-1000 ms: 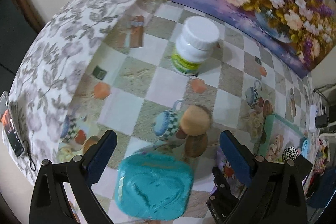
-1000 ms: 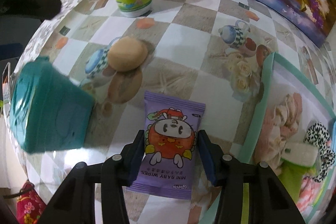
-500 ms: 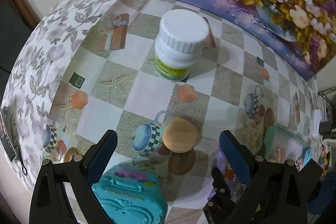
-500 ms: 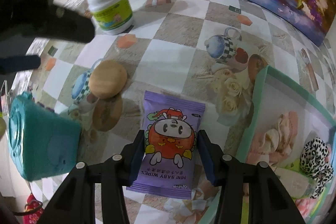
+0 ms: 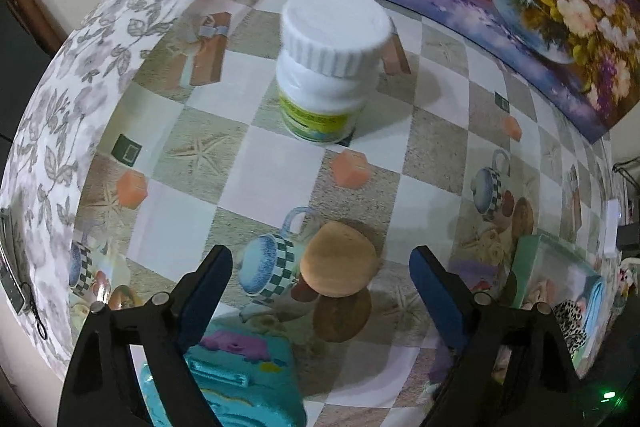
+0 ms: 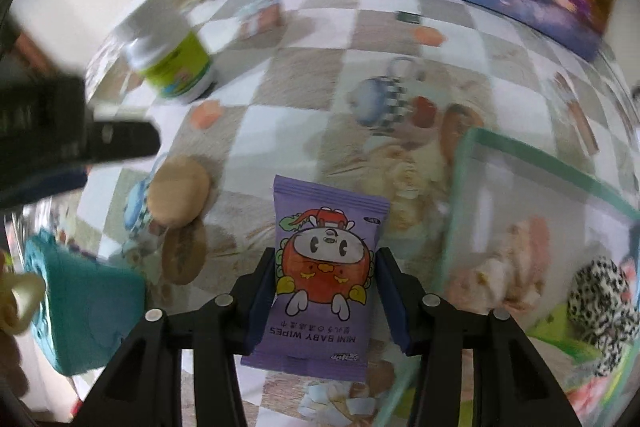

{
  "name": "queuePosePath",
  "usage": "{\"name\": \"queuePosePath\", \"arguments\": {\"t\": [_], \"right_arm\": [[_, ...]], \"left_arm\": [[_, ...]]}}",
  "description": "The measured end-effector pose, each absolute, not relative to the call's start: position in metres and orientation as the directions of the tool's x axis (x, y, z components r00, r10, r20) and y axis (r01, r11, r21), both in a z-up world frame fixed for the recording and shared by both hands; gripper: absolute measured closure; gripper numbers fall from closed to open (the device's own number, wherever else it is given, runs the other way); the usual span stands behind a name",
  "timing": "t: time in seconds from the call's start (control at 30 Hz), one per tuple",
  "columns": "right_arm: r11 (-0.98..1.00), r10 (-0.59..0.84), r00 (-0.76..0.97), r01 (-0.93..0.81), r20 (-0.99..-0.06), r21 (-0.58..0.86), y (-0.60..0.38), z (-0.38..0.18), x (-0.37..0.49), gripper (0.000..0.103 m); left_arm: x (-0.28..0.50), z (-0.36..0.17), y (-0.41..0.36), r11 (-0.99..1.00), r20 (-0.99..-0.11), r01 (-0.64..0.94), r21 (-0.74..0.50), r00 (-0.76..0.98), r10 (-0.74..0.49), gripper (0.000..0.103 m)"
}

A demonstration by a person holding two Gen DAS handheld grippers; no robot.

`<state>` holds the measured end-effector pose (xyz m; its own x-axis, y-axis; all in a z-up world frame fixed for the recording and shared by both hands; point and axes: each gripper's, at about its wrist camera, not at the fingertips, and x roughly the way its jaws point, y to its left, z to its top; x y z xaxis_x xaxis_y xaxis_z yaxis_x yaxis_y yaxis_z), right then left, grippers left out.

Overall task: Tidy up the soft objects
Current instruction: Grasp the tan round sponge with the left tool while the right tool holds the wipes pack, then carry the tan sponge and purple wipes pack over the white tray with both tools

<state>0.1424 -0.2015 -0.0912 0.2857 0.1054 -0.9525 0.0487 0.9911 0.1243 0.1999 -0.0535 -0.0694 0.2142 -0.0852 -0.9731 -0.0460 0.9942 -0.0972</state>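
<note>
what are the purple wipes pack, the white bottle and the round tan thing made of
Wipes pack: looks like thin glossy plastic film, with crimped end seams and a printed cartoon. White bottle: seems to be hard, smooth plastic, with a ribbed screw cap and a green wrap label. Round tan thing: matte, uniform, softly domed surface suggests foam or sponge, though the look alone leaves that open.

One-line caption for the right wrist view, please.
Right gripper clamps a purple pack of mini baby wipes above the checkered tablecloth, beside the teal-rimmed box holding a leopard-print scrunchie.
</note>
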Motion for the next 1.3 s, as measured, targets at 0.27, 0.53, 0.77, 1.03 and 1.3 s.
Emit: {"name": "queuePosePath", "arguments": {"t": [0.27, 0.53, 0.77, 1.03, 1.3], "right_arm": [[0.987, 0.101, 0.342, 0.082, -0.934, 0.136, -0.221, -0.063, 0.140, 0.052], [0.969, 0.117, 0.366, 0.160, -0.923, 0.186, -0.242, -0.045, 0.134, 0.052], [0.967, 0.125, 0.382, 0.159, -0.916, 0.198, -0.245, -0.037, 0.134, 0.052], [0.963, 0.130, 0.378, 0.171, -0.917, 0.207, -0.248, -0.036, 0.133, 0.052], [0.961, 0.132, 0.393, 0.173, -0.910, 0.215, -0.251, -0.028, 0.131, 0.052]], "left_arm": [[0.203, -0.083, -0.069, 0.998, -0.982, -0.009, -0.058, 0.181, -0.056, 0.012], [0.209, -0.097, -0.087, 1.000, -0.986, 0.025, -0.001, 0.165, -0.006, 0.015], [0.213, -0.107, -0.091, 0.999, -0.991, 0.032, 0.006, 0.136, 0.001, 0.041], [0.210, -0.109, -0.100, 0.999, -0.990, 0.052, 0.001, 0.142, -0.006, 0.052], [0.205, -0.069, -0.100, 0.996, -0.975, 0.073, -0.057, 0.212, -0.072, 0.052]]}}
